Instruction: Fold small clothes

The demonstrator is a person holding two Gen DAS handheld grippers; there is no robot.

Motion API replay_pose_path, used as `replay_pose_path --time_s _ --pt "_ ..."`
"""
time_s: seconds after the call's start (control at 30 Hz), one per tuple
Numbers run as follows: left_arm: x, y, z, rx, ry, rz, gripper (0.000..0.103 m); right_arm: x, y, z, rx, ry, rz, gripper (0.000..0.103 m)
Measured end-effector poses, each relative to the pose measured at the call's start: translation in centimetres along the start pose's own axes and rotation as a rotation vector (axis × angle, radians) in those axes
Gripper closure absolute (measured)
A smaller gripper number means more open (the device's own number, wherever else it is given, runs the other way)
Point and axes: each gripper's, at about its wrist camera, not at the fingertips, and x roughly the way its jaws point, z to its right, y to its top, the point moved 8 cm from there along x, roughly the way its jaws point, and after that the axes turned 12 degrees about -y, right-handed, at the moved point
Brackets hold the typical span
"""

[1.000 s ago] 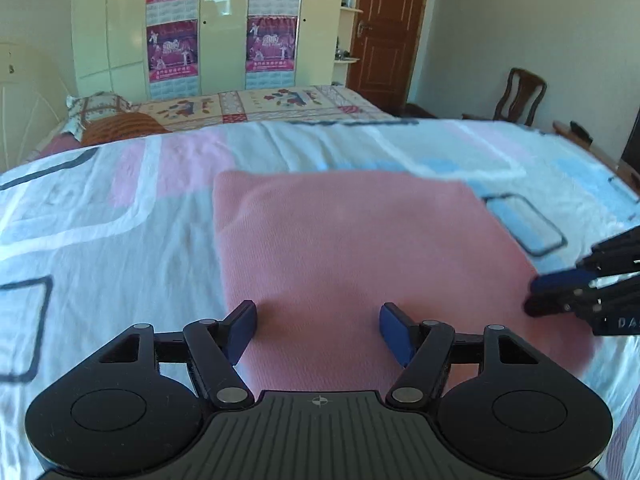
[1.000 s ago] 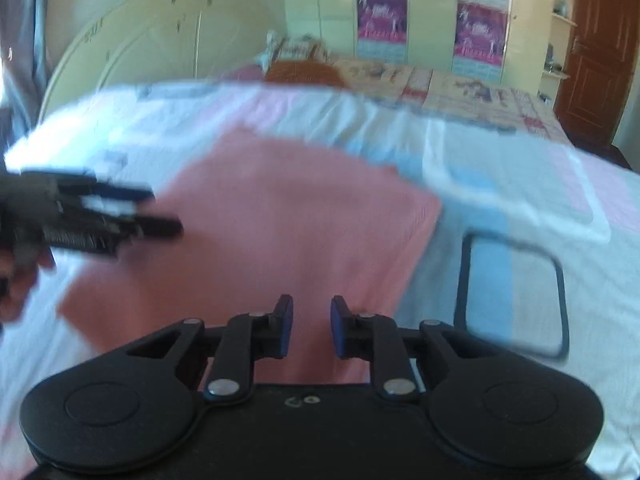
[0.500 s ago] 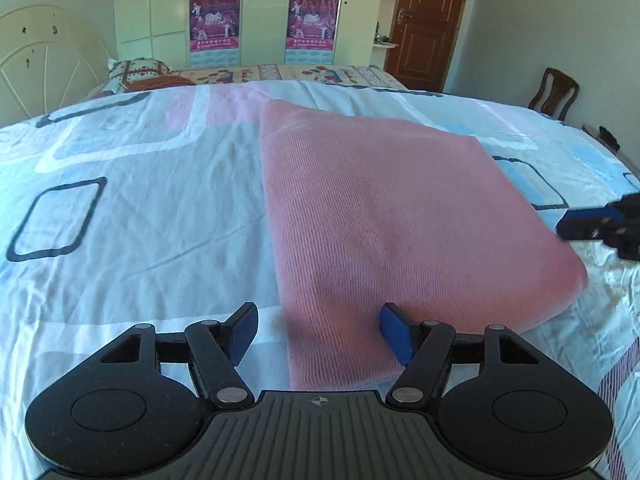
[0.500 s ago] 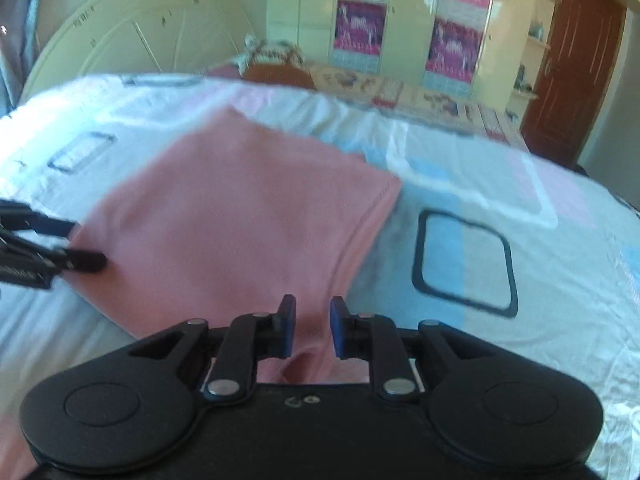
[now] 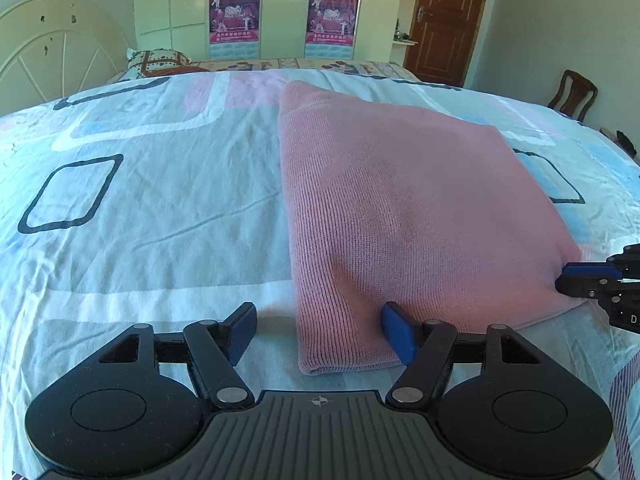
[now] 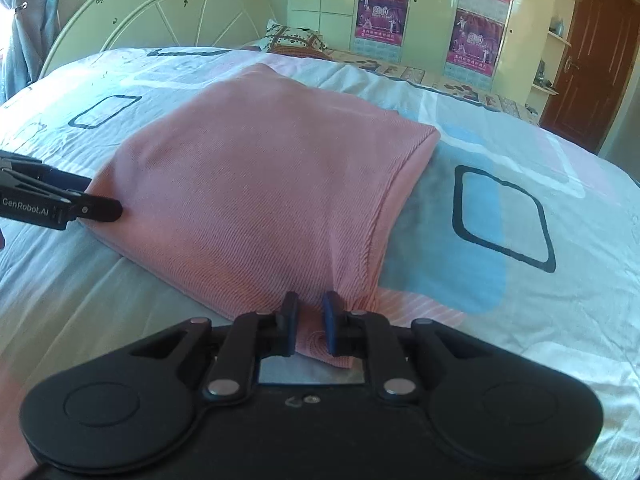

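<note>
Pink garment (image 5: 400,208): lay folded flat on the bedsheet (image 5: 160,208), stretching straight ahead of both tools.
Left gripper (image 5: 318,330): spread and opening, its near-left corner between the pads, unpinched.
Right gripper (image 6: 310,326): nearly together, closing on its near-right corner.
Long axis: ran away from the grippers.
Nearer hand: neither; one at each near corner.

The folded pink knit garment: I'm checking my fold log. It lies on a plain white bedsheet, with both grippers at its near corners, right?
Not quite. The bedsheet is patterned with blue, pink and black-outlined shapes, as the left wrist view shows. The folded pink knit garment does lie on it, with the left gripper and right gripper at its near corners.
</note>
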Motion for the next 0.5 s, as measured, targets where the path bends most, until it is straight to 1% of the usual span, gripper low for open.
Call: replay_pose_path --time_s 0.03,0.07,0.1,0.13,0.17,0.2,0.27,0.3,0.33,0.4,0.43,0.5 --pt "0.1 0.0 -0.1 0.003 0.011 0.0 0.027 0.1 0.0 0.1 0.007 0.002 0.0 0.09" --pt "0.1 0.1 -0.2 0.003 0.024 -0.001 0.021 0.0 0.0 0.1 0.012 0.004 -0.001 0.09" --pt "0.1 0.1 -0.4 0.003 0.045 -0.002 0.012 0.0 0.0 0.2 0.014 0.006 -0.001 0.09" --pt "0.0 0.1 -0.6 0.008 0.069 -0.002 0.008 0.0 -0.1 0.3 0.015 0.01 0.001 0.09" --pt "-0.1 0.1 -0.7 0.016 0.088 -0.001 0.006 0.0 -0.1 0.3 0.015 0.015 0.002 0.09" --pt "-0.4 0.2 -0.7 0.014 0.088 0.002 0.006 -0.1 -0.1 0.4 0.016 0.02 0.001 0.09" --pt "-1.4 0.8 -0.7 -0.008 0.067 0.023 0.006 -0.6 0.3 0.7 0.021 0.041 -0.014 0.085" --pt "-2.0 1.3 -0.7 -0.016 0.048 0.047 0.006 -1.4 0.8 1.0 0.044 0.059 0.006 0.075" --pt "-2.5 1.8 -0.7 -0.023 0.028 0.072 0.006 -2.3 1.3 1.5 0.074 0.079 0.041 0.051" --pt "-2.6 2.8 -1.0 -0.052 -0.001 0.095 0.005 -3.3 2.1 2.9 0.127 0.079 0.092 0.018" --pt "-2.3 3.3 -1.3 -0.075 -0.016 0.095 0.005 -3.3 2.5 3.6 0.158 0.093 0.095 0.029" --pt "-1.5 4.1 -1.7 -0.116 -0.039 0.088 0.005 -2.3 2.9 5.1 0.252 0.149 0.049 0.04"
